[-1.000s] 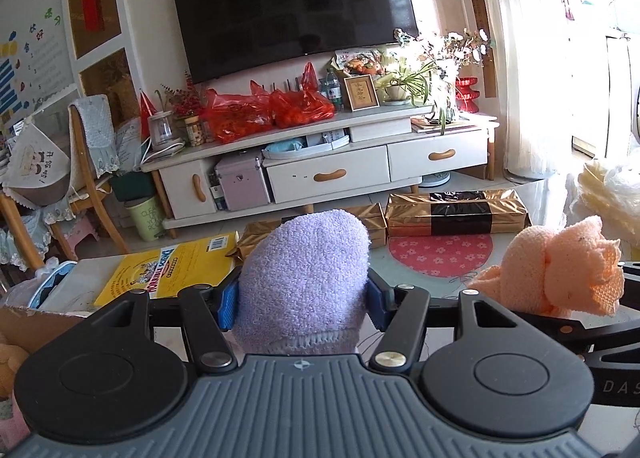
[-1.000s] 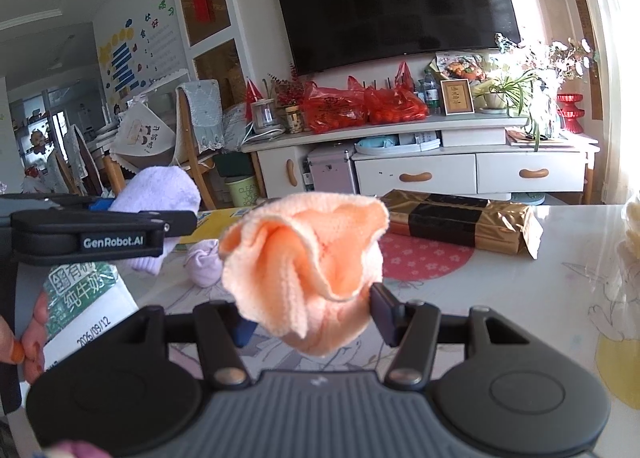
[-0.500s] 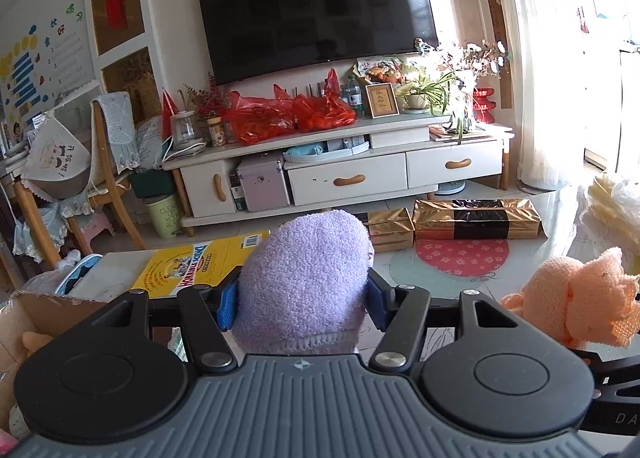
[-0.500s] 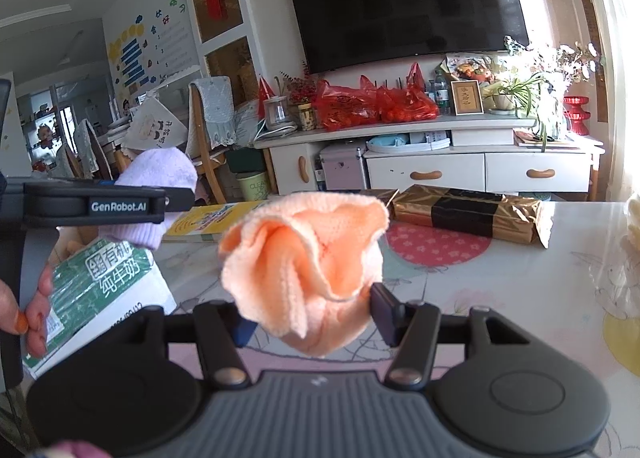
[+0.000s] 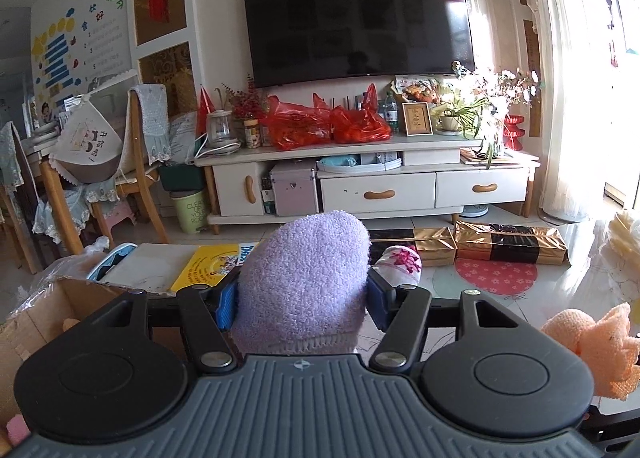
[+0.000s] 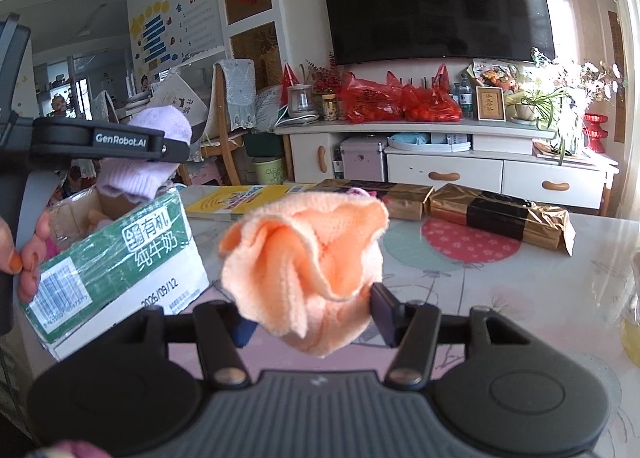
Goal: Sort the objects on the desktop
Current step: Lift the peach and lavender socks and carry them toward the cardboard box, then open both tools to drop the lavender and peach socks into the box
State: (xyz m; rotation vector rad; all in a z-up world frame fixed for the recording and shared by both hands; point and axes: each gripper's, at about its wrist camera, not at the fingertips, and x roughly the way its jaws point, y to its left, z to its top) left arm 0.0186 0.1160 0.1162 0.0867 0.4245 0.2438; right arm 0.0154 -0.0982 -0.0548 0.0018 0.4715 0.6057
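Beside the green-and-white carton (image 6: 116,258) at the table's left edge, we see the left gripper (image 5: 302,304) pinching a lilac fuzzy sock (image 5: 306,278) between its blue pads, and in the right wrist view that sock (image 6: 150,149) hangs just above the carton's open top. The left jaws have just been opening a little, yet the pads press the sock on both sides. To the right of the carton, the right gripper (image 6: 308,316) is clamped on a bunched orange sock (image 6: 304,270), held above the pale patterned table (image 6: 520,298). Beyond the carton, along the table's far edge, lie a yellow book (image 6: 240,199) and two gold-wrapped boxes (image 6: 500,213) with black bands, with a red round mat (image 6: 470,244) in front of them. In our left wrist view the lilac sock blocks the middle of the table; past it a small white-and-pink bundle (image 5: 400,264) shows next to the book (image 5: 212,266). That view gives only the carton's brown torn flap (image 5: 40,310) and the orange sock (image 5: 592,346) at its right margin. Only the right wrist view shows the carton's printed side, soft things inside it, and a hand (image 6: 28,258) gripping the left gripper's handle.
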